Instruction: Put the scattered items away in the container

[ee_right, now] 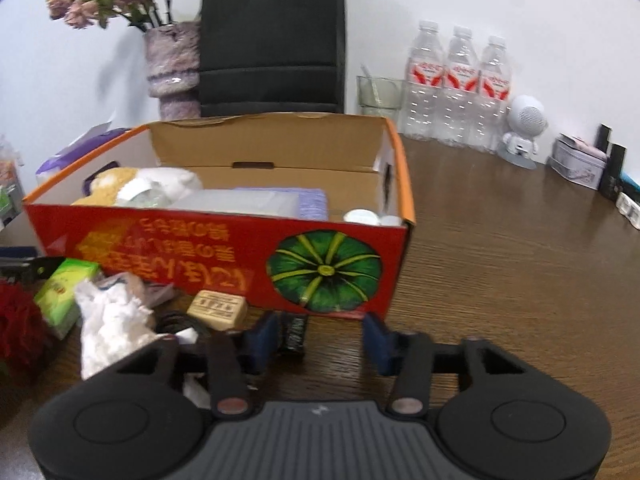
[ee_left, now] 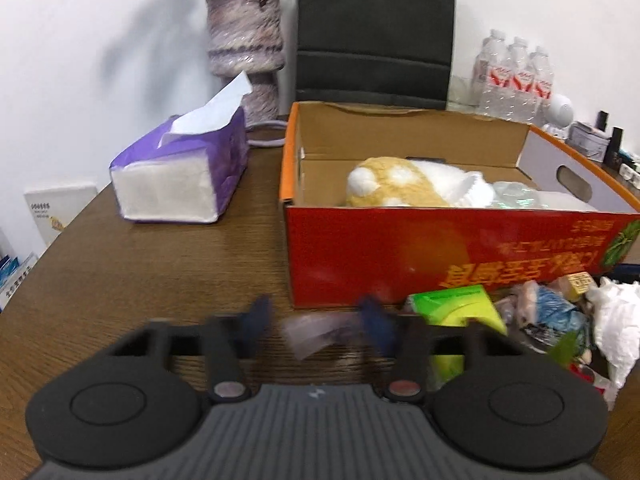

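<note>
Left wrist view: red cardboard box (ee_left: 440, 248) w/ orange rim sits mid-table on brown wood table (ee_left: 140, 272), open top; yellow print on its front reads upside down, not legible. Inside: 1 tan-and-white plush (ee_left: 396, 184), clear plastic beside it. Scattered pile at box's front right corner: 1 green carton (ee_left: 460, 308), 1 white crumpled tissue (ee_left: 616, 328), blue wrapper, rest blurred. Left gripper (ee_left: 316, 330) low over table, blue pads apart, a blurred pale packet (ee_left: 316, 334) between them; contact unclear. Right wrist view: box front shows 1 green pumpkin graphic (ee_right: 324, 272); right gripper (ee_right: 320, 340) pads apart, 1 small dark bar (ee_right: 294, 334) just beside the left pad, not clamped. 1 tan soap-like block (ee_right: 218, 310) w/ unreadable print. Behind: 3 water bottles (ee_right: 460, 80) w/ red labels, 1 purple tissue pack (ee_left: 180, 172).
</note>
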`<state>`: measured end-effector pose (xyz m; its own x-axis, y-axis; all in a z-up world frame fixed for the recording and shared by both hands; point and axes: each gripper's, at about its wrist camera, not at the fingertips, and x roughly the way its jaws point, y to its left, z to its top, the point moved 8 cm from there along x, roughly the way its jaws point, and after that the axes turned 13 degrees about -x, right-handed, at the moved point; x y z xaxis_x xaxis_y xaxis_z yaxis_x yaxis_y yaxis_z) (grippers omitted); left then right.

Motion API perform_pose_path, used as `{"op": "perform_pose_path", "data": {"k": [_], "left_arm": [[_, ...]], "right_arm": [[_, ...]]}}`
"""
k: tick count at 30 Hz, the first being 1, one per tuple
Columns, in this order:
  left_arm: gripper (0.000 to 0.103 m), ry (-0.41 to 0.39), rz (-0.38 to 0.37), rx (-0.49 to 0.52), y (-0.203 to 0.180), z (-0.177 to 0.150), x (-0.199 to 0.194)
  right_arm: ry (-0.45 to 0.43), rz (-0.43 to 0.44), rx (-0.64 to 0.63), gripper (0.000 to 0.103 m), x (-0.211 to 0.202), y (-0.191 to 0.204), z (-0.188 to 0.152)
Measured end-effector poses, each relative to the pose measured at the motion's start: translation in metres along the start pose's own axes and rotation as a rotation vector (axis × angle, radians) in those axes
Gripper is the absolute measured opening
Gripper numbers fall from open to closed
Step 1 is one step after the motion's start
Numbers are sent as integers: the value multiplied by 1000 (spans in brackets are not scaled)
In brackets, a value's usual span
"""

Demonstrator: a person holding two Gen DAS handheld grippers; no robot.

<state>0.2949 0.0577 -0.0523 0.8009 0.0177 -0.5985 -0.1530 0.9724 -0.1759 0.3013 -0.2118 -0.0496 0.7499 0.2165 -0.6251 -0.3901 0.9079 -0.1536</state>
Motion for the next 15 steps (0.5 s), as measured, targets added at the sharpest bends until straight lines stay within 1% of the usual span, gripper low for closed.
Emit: {"op": "perform_pose_path", "data": {"k": [1, 3, 5, 9, 15], "left_arm": [[25, -1, -3, 0, 0, 0, -1], [23, -2, -25, -15, 0, -2, -4], [22, -17, -30, -18, 1, -2, -8], [15, -45, -36, -27, 2, -1, -15], [12, -62, -46, -36, 2, -1, -21]], "right_arm": [[-5, 6, -1, 9, -2, 1, 0], [-16, 9, 1, 9, -6, 2, -2], [-30, 10, 4, 9, -9, 4, -2], [-59, 1, 9, 9, -16, 3, 0], [-78, 1, 32, 9, -20, -1, 0]]}}
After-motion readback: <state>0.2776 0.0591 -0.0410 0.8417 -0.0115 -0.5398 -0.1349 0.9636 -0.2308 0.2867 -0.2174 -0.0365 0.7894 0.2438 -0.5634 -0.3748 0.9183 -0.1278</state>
